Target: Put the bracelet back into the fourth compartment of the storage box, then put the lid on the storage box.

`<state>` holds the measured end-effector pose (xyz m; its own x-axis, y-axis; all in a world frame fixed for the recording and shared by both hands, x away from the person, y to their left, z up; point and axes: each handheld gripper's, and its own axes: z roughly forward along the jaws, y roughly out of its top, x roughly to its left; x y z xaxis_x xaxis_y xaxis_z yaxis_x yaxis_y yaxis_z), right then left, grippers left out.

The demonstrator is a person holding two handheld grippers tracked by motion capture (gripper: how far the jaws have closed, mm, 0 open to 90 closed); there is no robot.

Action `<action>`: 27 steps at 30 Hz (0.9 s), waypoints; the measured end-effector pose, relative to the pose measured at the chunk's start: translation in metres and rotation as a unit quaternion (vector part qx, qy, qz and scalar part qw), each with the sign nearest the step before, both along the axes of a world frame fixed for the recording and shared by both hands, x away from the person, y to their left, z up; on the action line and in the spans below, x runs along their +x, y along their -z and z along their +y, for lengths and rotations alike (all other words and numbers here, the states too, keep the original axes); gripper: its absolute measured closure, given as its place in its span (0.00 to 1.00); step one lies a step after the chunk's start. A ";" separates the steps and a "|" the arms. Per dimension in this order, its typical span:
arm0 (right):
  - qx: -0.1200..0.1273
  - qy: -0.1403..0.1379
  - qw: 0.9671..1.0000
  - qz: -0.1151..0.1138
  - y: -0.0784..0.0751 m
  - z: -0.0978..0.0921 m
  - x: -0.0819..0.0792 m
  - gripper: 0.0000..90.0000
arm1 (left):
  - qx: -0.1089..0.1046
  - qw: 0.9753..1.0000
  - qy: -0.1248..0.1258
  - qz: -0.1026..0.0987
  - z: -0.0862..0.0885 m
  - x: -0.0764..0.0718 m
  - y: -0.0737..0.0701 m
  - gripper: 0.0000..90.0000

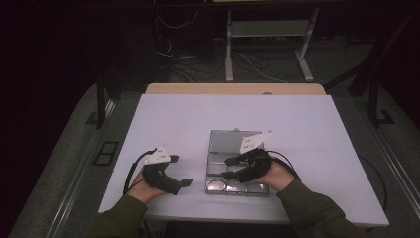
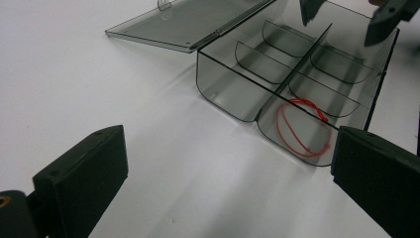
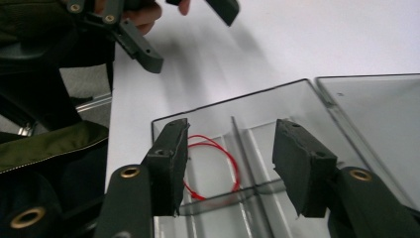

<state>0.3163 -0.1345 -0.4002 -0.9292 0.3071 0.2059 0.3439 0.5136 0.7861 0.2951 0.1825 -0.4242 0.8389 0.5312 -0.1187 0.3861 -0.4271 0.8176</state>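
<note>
As we look from the near edge of the table toward the far edge, we note these things:

Sleeves: we see two dark green sleeves (image 1: 317, 208) coming in from the bottom of the high view; each hand holds one gripper
Left gripper: the left gripper (image 1: 184, 171) hovers over bare table, just left of the box and apart from it; its jaws stand wide apart with nothing between them; in the left gripper view we see the two black jaws at the bottom corners and white table between them
Right gripper: the right gripper (image 1: 228, 167) is above the near half of the box, pointing to the left; its jaws are also spread and they grip nothing; in the right gripper view we see the box bottom and its middle divider between the two pads; we cannot tell if the tips touch the plastic
Red loop: a thin red loop (image 2: 301, 127), maybe a rubber band, lies flat in a near corner compartment of the box; in the right gripper view the red loop (image 3: 213, 166) is partly behind the left pad of that gripper
Box: the clear plastic box (image 1: 216, 174) lies on the table, divided in several compartments by low walls
Lid: the lid (image 1: 229, 141) is folded back flat on the table at the far side of the box, joined by the hinge
Table: the white table (image 1: 178, 119) carries the box
</note>
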 end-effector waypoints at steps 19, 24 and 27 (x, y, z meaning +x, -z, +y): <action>0.017 0.082 0.996 -0.021 -0.005 -0.049 0.016 0.45 | 0.000 1.000 -0.006 -0.005 0.002 0.000 -0.001 0.01; 0.020 0.107 0.994 -0.022 -0.003 -0.065 0.022 0.45 | 0.002 1.000 -0.003 -0.006 0.000 0.002 -0.001 0.01; 0.021 0.119 0.992 -0.022 -0.002 -0.075 0.025 0.45 | 0.002 1.000 -0.003 -0.007 -0.002 0.004 -0.003 0.04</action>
<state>0.3408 -0.2097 -0.3985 -0.8395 0.5108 0.1852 0.4172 0.3876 0.8220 0.2988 0.1800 -0.4213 0.8369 0.5370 -0.1059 0.3780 -0.4271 0.8214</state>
